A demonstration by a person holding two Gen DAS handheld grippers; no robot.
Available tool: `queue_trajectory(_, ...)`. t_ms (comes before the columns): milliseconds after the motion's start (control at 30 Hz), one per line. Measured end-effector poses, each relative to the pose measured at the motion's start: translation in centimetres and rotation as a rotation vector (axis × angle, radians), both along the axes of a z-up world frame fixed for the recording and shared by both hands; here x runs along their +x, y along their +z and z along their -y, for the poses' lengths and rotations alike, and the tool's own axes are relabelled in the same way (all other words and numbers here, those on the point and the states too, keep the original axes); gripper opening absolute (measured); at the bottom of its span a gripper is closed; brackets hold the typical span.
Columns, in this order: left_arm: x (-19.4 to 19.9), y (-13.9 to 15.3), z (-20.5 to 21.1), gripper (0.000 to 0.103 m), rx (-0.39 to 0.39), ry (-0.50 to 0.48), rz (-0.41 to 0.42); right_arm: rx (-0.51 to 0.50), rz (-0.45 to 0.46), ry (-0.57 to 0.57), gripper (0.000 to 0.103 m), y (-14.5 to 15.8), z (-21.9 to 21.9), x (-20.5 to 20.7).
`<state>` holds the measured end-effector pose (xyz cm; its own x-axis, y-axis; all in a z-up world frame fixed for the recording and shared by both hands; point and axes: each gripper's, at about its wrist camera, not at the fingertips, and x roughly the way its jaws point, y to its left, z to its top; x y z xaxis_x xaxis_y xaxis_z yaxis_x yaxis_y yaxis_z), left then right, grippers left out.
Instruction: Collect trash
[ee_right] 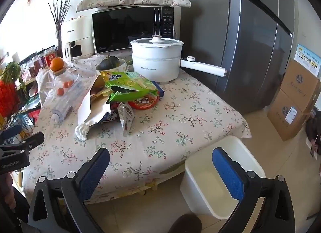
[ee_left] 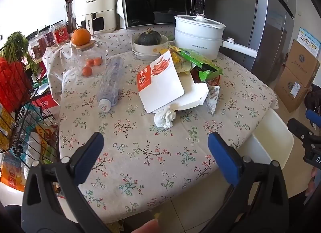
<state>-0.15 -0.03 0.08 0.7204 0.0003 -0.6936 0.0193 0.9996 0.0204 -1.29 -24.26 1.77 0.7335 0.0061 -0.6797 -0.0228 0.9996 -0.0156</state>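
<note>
A: Left tongs (ee_left: 155, 152), state?
B: Spread wide, nothing between the pads. Over the near table (ee_left: 140, 172) edge, angled down.
A: Right tongs (ee_right: 160, 167)?
B: Same, wide and empty. Above the near right corner, with the white bin (ee_right: 248, 148) on the floor just beside the table.
A: Trash?
B: Mid-table. Crumpled tissue (ee_left: 165, 117) nearest, touching the white box (ee_left: 160, 84). Green wrapper (ee_left: 198, 59) and a red-lidded cup (ee_right: 143, 101) behind it, a small carton (ee_right: 126, 118) to the right. Plastic bottle (ee_left: 110, 83) lies left of the box.
A: Farther?
B: Pot (ee_left: 197, 36), microwave (ee_left: 162, 2).
</note>
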Motion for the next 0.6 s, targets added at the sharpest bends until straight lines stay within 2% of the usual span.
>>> queue_trajectory(100,-0.4,0.2,0.1,0.103,0.014,0.001,0.013,0.003,0.002,0.002,0.103,-0.1,0.2,0.2)
queue_trajectory(133,0.0,-0.3,1.0,0.103,0.045,-0.011,-0.015,0.001,0.001,0.002,0.103,-0.2,0.3,0.2)
queue_trajectory(167,0.0,-0.3,1.4,0.103,0.043,-0.01,-0.013,-0.001,0.002,0.003,0.103,-0.2,0.4,0.3)
queue_trajectory(233,0.1,-0.2,0.2,0.103,-0.012,-0.014,-0.021,-0.004,-0.001,0.005,0.103,-0.1,-0.5,0.1)
queue_trajectory(600,0.1,-0.2,0.3,0.103,0.0,-0.017,-0.023,0.017,0.003,0.008,0.103,-0.4,-0.5,0.0)
